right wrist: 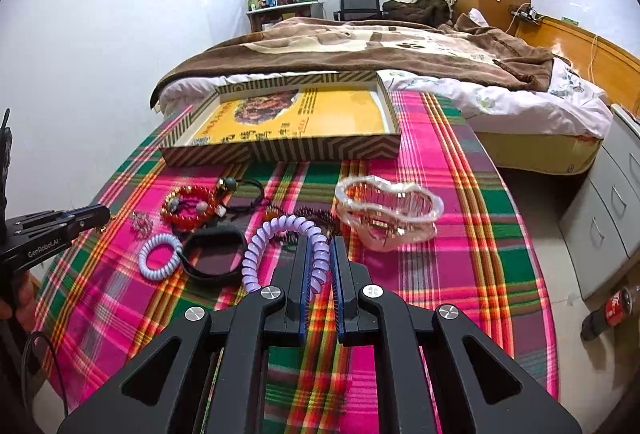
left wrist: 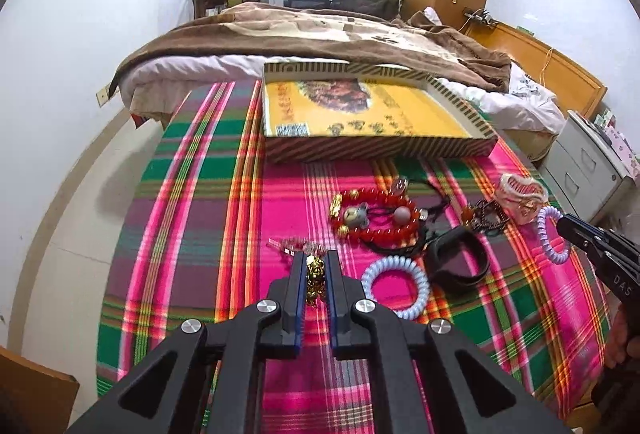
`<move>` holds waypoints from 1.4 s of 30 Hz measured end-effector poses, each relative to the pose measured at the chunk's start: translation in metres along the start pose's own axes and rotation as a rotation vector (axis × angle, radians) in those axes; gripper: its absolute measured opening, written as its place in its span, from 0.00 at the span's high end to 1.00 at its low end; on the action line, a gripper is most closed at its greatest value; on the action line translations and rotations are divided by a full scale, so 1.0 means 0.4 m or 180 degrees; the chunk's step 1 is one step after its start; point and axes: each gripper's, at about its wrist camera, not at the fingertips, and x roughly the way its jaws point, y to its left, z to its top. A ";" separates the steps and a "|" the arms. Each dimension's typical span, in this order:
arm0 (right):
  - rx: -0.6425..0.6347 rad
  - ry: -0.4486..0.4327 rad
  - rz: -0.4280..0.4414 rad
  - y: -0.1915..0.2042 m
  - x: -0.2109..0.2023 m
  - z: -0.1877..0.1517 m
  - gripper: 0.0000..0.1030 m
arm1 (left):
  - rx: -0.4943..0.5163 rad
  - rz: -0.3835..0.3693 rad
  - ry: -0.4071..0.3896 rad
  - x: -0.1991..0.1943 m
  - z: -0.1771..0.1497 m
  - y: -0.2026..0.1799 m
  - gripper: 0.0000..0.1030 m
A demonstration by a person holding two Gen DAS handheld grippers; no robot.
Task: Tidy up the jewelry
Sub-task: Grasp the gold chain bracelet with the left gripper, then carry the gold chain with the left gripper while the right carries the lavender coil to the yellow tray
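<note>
Jewelry lies on a plaid cloth (left wrist: 192,234). My left gripper (left wrist: 315,262) is shut on a gold chain (left wrist: 314,276) just above the cloth. My right gripper (right wrist: 320,250) is shut on a purple coil band (right wrist: 256,254), also seen in the left wrist view (left wrist: 546,230). A red bead bracelet (left wrist: 376,222), a pale blue coil band (left wrist: 396,286), a black band (left wrist: 456,258) and a clear hair claw (right wrist: 388,213) lie between them. An open striped box (left wrist: 360,149) with a yellow bottom stands behind.
A bed with a brown blanket (left wrist: 320,29) lies beyond the box. A grey drawer unit (right wrist: 616,201) and a cola bottle (right wrist: 608,310) are at the right. A small clear trinket (right wrist: 142,224) lies near the red bracelet.
</note>
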 end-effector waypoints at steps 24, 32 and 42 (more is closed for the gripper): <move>0.0063 -0.0120 0.0034 -0.020 0.064 0.223 0.90 | 0.0013 -0.0275 -0.0277 -0.004 0.233 0.022 0.92; 0.0053 -0.0052 0.0001 -0.032 0.157 0.344 0.90 | 0.0063 -0.0310 -0.0342 0.061 0.351 0.023 0.92; 0.0133 0.0273 -0.0023 -0.054 0.360 0.442 0.90 | -0.0071 -0.0510 -0.0139 0.241 0.459 0.035 0.92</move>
